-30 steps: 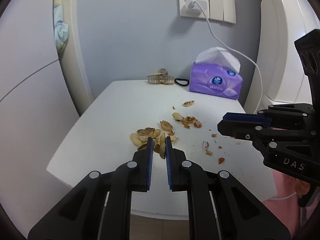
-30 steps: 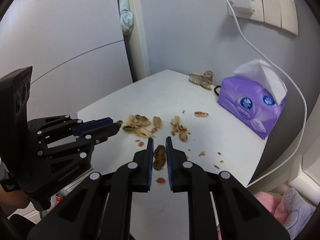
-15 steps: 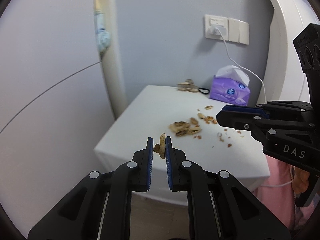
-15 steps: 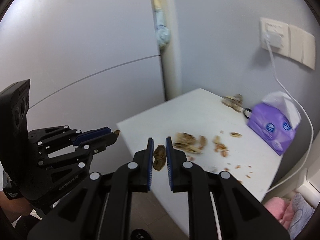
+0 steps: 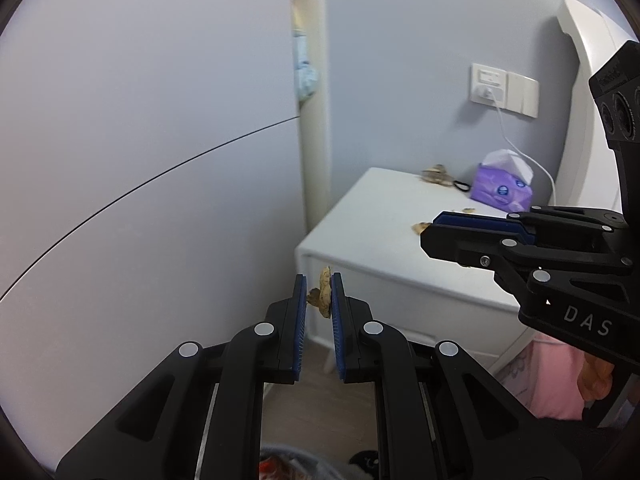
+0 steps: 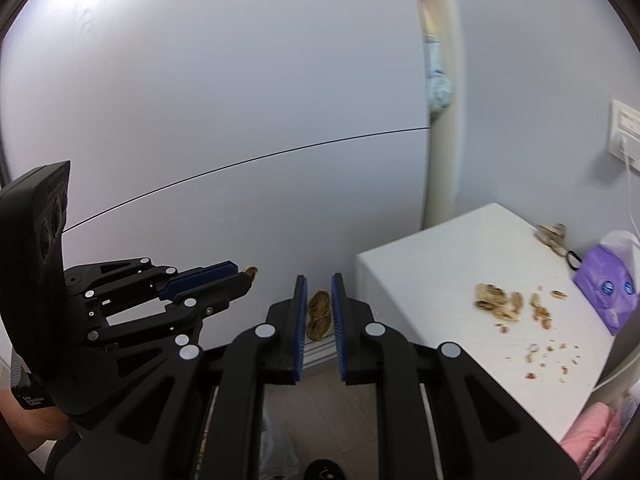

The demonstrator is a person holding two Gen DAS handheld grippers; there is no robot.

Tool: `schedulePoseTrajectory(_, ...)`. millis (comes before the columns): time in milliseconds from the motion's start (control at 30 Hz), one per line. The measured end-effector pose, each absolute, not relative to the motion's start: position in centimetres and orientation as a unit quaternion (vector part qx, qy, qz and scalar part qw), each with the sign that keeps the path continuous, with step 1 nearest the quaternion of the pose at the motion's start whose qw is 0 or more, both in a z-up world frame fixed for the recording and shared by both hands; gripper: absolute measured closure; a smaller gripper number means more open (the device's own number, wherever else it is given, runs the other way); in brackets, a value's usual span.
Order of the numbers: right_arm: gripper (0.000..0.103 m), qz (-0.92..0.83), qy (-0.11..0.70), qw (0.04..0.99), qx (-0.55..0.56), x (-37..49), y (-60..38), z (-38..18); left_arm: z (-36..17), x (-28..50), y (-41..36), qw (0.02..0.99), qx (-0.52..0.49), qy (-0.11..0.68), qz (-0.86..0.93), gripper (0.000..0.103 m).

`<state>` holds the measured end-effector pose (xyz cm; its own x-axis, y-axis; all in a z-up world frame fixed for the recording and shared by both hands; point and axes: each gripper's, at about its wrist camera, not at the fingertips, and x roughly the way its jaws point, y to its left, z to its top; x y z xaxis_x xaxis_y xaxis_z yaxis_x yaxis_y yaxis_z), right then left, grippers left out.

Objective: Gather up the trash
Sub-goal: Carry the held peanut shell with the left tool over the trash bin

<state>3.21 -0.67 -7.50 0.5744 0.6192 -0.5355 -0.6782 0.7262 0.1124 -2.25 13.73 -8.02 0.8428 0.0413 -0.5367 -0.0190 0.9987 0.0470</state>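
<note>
Now carrying two peanut shells off the bench toward a bin below.

On the left, my left hand-held gripper (image 5: 319,294) is clamped on a small peanut shell (image 5: 323,293), held in the air beside the bench (image 5: 380,216) and clear of its edge. Next over, my right hand-held gripper (image 6: 319,294) is closed on a larger shell (image 6: 319,315), also off the bench. Further right, a heap of shells (image 6: 498,300) and scattered crumbs (image 6: 548,354) lie on the bench top near the purple tissue pack (image 6: 604,294). I judge this the carry step, with most of the clearing left. At the bottom edge I can just see what may be a trash bin (image 5: 280,462); next I'd lower both over it and part the jaws, then go back for the heap.
</note>
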Motion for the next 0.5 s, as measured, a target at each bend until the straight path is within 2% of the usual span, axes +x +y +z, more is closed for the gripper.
schedulePoseTrajectory(267,0.089,0.418,0.29,0.858,-0.071,-0.6,3.9,-8.4,-8.9,-7.5,17.4,0.954,0.005,0.294,0.066,0.092)
schedulePoseTrajectory(500,0.089,0.458,0.34,0.816,-0.093,-3.6,8.8,-12.7,-12.3,-12.4,20.8,0.937,-0.02,0.333,0.108,0.092)
